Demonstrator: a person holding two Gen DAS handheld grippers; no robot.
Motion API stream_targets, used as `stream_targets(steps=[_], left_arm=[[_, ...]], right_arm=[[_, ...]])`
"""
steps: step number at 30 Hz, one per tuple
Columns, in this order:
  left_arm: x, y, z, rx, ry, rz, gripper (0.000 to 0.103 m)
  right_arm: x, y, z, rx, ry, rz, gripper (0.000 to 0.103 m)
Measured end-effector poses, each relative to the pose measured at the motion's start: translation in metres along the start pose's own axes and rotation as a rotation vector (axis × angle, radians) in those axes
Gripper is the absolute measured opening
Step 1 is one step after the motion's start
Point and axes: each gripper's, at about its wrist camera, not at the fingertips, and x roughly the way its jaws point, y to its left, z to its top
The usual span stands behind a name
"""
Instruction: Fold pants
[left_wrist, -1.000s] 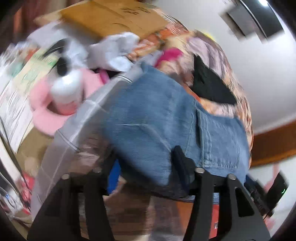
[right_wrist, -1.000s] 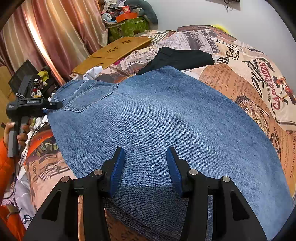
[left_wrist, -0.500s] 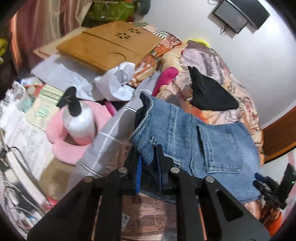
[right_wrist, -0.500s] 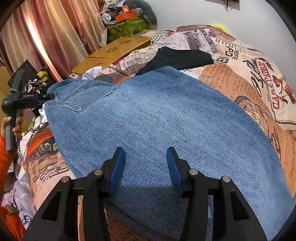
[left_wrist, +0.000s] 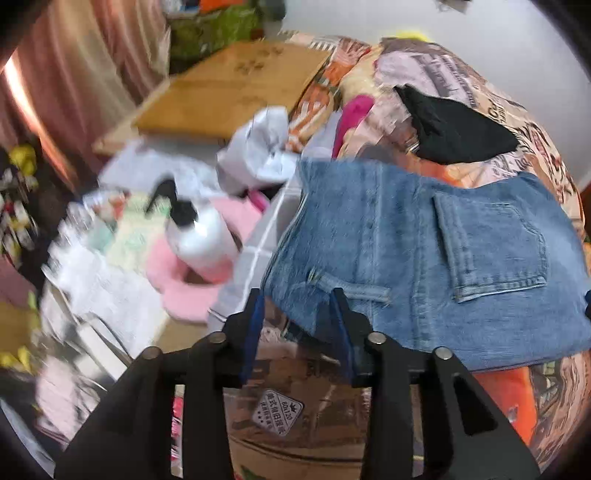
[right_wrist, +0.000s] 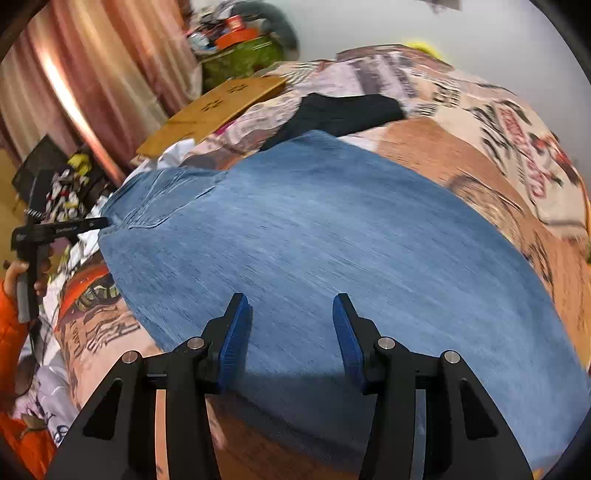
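Tilting steeply down, left gripper (left_wrist: 297, 325) jaws just reopened, apparently clear of jeans (left_wrist: 424, 258) waistband, right gripper (right_wrist: 290, 332) spread above denim.

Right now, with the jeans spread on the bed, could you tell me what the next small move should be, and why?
Probably close the left gripper on the waistband corner. Its jaws have just been opening and straddle the jeans edge without pinching; the right gripper hovers open over flat denim.
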Motion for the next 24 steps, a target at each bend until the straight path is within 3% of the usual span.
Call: stream_targets(steps=[3,4,9,14,20,24], left_arm=[[-0.023,-0.013,0.012,0.024,-0.061,-0.031,0.067],[-0.029,-0.018,0.016,0.026,-0.08,-0.053,0.069],[-0.045,-0.064,0.04,0.092,-0.111,-0.118,0.072],[-0.039,-0.132,0.057,0.184,-0.087,-0.175,0.074],[-0.024,-0.212,0.057,0.296,-0.027,-0.238,0.075],[-0.014,-0.25,0.047,0.374,0.008,-0.254,0.075]], right_arm=[[-0.018,-0.022,-0.013,0.077,-0.03,-0.034,0.05],[-0.028,-0.035,-0.02,0.11,-0.048,-0.063,0.05],[-0.071,-0.091,-0.054,0.27,-0.117,-0.174,0.05],[-0.117,-0.16,-0.103,0.484,-0.179,-0.293,0.05],[-0.149,-0.231,-0.162,0.702,-0.204,-0.423,0.05],[-0.15,-0.264,-0.19,0.816,-0.199,-0.455,0.05]])
